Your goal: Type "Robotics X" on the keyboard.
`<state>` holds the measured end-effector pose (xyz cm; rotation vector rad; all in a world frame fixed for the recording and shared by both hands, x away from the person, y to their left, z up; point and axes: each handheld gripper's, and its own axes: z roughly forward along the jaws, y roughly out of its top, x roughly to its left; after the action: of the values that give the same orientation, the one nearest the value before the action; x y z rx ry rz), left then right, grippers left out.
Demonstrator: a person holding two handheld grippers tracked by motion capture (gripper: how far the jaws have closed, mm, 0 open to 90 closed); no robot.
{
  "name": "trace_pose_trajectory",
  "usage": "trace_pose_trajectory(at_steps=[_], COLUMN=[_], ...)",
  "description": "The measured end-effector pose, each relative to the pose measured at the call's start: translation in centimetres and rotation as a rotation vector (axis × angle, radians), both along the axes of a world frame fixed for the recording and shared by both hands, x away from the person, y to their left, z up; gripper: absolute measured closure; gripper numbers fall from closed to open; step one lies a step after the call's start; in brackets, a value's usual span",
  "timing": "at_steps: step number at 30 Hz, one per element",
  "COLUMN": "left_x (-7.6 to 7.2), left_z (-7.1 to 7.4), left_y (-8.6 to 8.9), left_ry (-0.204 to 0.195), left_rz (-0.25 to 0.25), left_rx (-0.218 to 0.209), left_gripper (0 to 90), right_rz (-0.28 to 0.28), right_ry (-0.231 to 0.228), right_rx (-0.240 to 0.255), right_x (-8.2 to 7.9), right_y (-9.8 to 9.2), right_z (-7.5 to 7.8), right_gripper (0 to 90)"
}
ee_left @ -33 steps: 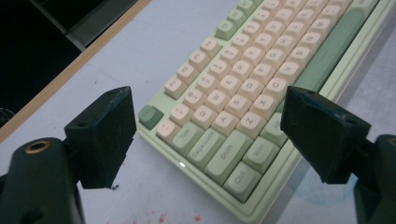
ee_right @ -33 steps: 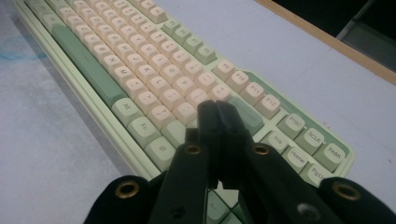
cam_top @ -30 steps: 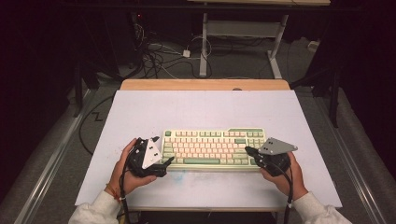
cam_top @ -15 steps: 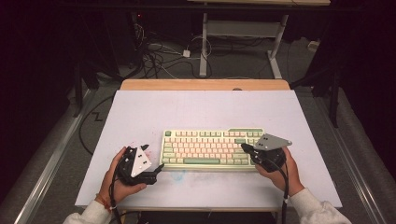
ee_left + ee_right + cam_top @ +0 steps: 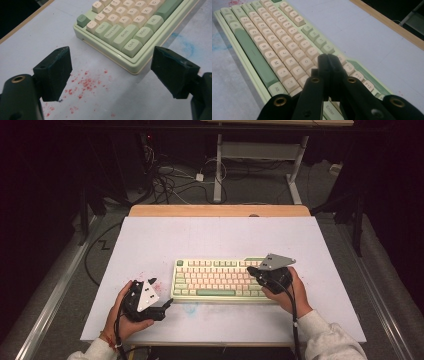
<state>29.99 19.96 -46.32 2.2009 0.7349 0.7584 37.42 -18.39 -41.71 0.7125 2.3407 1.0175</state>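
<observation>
High view: left hand-held gripper (image 5: 167, 306) lies just off the near-left corner of the keyboard (image 5: 215, 280), jaws spread wide and empty; a second ago it sat closer to that end. Right hand-held gripper (image 5: 252, 271) hovers over the keyboard's right end, jaws pressed together on nothing, now further over the keys; it hides the keys beneath. The keyboard rests mid-counter (image 5: 215, 235). Red specks (image 5: 85, 85) lie beside its left corner.

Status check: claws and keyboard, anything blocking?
Left claw open, off the keyboard, near its left corner. Right claw shut, empty, over the right-end keys. Nothing in the way.
</observation>
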Motion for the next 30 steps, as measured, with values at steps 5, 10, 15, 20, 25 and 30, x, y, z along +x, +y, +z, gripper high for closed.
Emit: trace_pose_trajectory(at_steps=[5,10,15,20,25,30], left_x=[0.0,0.0,0.0,0.0,0.0,0.0], left_z=[-0.1,0.0,0.0,0.0,-0.1,-0.1], left_y=[0.0,0.0,0.1,0.1,0.0,0.0], left_ry=[0.005,0.003,0.006,0.007,0.008,0.011], left_rz=[-0.004,-0.004,-0.008,-0.008,-0.01,-0.012], left_rx=[0.005,-0.002,-0.001,0.0,0.0,-0.004], left_gripper=[16.2,16.2,16.2,16.2,16.2,16.2], right_rz=[0.003,0.012,0.019,0.026,0.033,0.039], right_ry=[0.012,0.025,0.047,0.064,0.074,0.07], right_rx=[-0.006,-0.02,-0.032,-0.042,-0.049,-0.054], right_x=[0.7,1.3,1.5,1.5,1.6,1.7], right_y=[1.0,1.8,2.5,3.2,3.8,4.0], right_z=[-0.1,-0.6,-1.2,-1.9,-2.4,-2.6], right_gripper=[90.0,90.0,90.0,90.0,90.0,90.0])
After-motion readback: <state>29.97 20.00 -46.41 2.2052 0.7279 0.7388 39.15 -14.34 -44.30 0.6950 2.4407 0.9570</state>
